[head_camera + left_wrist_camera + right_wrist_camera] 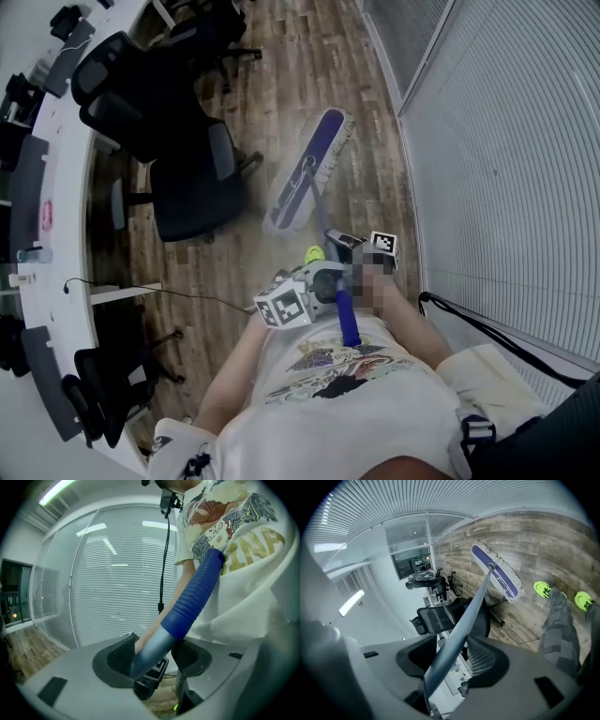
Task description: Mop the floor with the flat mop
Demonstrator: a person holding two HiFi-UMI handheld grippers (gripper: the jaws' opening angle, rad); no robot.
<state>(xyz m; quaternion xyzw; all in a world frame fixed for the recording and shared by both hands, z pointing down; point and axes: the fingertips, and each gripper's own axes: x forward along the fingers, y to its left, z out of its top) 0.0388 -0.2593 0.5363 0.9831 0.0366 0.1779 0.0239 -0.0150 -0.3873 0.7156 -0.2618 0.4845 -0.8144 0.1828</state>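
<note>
The flat mop's purple head (pixel 307 169) lies on the wooden floor ahead, close to the blinds wall; in the right gripper view the mop head (pixel 497 573) is far down the pole. Its grey handle (pixel 319 211) rises to both grippers in front of the person's chest. My right gripper (pixel 343 247) is the lower one and is shut on the grey pole (pixel 464 620), which runs between its pads. My left gripper (pixel 325 281) holds higher up. There the pole (pixel 150 651) crosses the jaws at a slant, where the blue ribbed grip (pixel 194 597) begins.
Black office chairs (pixel 183 178) stand left of the mop head beside a curved white desk (pixel 58 141). A thin cable (pixel 178 294) trails on the floor by the desk. A blinds-covered glass wall (pixel 506 169) runs along the right. The person's green shoes (pixel 543 588) are near the pole.
</note>
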